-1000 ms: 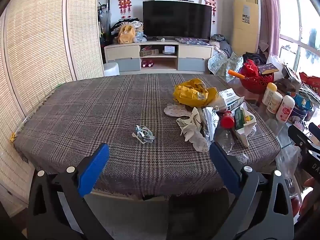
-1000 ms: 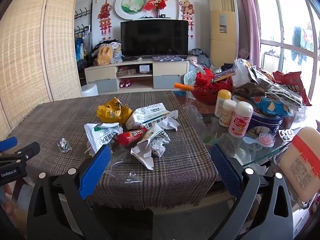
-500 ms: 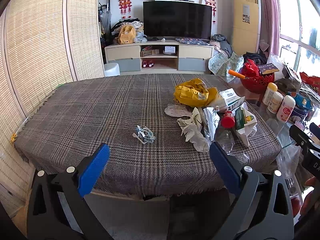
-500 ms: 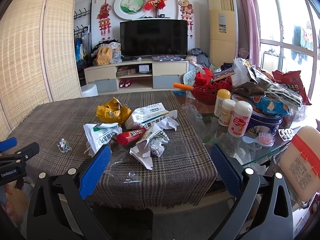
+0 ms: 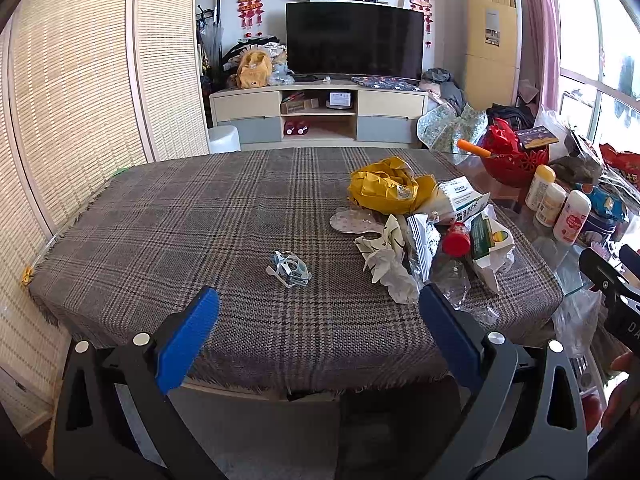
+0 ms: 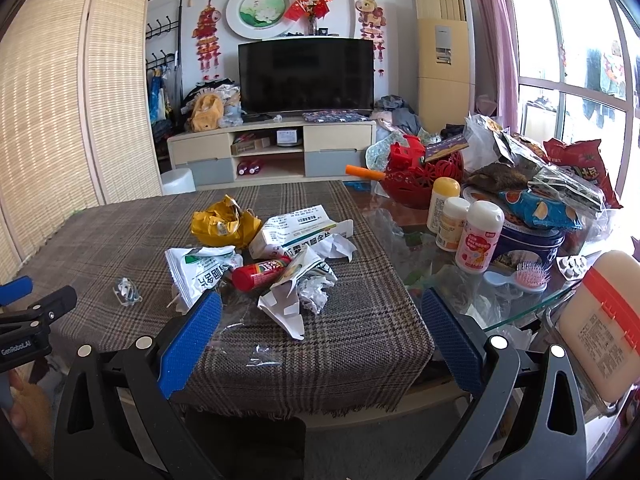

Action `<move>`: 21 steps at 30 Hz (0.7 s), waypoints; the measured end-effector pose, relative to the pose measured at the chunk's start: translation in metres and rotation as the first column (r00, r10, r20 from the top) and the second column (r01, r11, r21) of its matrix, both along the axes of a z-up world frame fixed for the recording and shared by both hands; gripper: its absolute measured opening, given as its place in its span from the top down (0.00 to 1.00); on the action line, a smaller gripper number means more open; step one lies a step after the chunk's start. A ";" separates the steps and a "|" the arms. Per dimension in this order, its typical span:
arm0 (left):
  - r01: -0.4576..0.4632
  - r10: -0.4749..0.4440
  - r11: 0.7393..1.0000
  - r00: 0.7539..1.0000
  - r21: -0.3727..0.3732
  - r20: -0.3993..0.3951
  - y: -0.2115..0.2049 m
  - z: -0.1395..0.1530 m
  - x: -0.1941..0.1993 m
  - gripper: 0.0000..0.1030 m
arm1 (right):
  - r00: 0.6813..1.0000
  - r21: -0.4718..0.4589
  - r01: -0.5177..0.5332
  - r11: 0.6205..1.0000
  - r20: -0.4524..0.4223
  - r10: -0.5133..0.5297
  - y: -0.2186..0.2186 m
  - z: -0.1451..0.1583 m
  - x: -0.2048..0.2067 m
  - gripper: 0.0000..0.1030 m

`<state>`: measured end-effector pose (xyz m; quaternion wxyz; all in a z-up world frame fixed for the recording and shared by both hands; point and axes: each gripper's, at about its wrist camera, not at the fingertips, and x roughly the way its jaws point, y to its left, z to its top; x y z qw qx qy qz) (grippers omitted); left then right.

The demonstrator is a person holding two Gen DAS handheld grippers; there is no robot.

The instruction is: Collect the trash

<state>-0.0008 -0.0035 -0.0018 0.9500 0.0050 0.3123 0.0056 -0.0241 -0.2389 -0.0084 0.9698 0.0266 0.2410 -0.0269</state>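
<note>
Trash lies in a heap on the plaid tablecloth (image 5: 180, 232): a crumpled yellow bag (image 5: 386, 186), a white medicine box (image 6: 294, 229), a red-capped tube (image 6: 260, 274), a white foil pouch (image 6: 198, 274), crumpled paper (image 5: 386, 268) and clear plastic film (image 6: 262, 354). A small clear wrapper (image 5: 290, 268) sits apart, left of the heap. My left gripper (image 5: 318, 304) hangs open just before the table's near edge, facing the small wrapper. My right gripper (image 6: 320, 312) is open too, short of the heap, holding nothing.
On the glass part of the table at the right stand three pill bottles (image 6: 478, 242), a red basket (image 6: 420, 180), a blue tin (image 6: 528, 242), snack bags (image 6: 576, 164) and a pink hairbrush (image 6: 530, 278). A TV cabinet (image 5: 320, 114) stands behind; bamboo screens (image 5: 72, 80) line the left.
Both views have edged very slightly; the table and trash look the same. Both grippers stay open.
</note>
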 end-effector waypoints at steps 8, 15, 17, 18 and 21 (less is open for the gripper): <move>0.001 -0.001 1.000 1.000 0.010 -0.006 0.002 -0.004 0.001 0.08 | 1.000 0.000 0.000 1.000 0.000 0.000 0.000 0.000 0.000 0.03; 0.002 -0.002 1.000 1.000 0.011 -0.005 0.003 -0.004 0.001 0.08 | 1.000 0.002 0.002 1.000 0.000 -0.002 0.000 -0.001 0.000 0.03; 0.000 0.000 1.000 1.000 0.011 -0.005 0.003 -0.004 0.001 0.08 | 1.000 0.003 0.002 1.000 0.000 -0.002 0.000 -0.001 0.000 0.03; 0.001 -0.001 1.000 1.000 0.011 -0.005 0.003 -0.004 0.001 0.08 | 1.000 0.004 0.003 1.000 -0.001 -0.003 0.000 -0.001 0.000 0.03; 0.002 -0.002 1.000 1.000 0.011 -0.006 0.003 -0.003 0.001 0.08 | 1.000 0.005 0.005 1.000 -0.001 -0.005 0.000 -0.002 0.000 0.03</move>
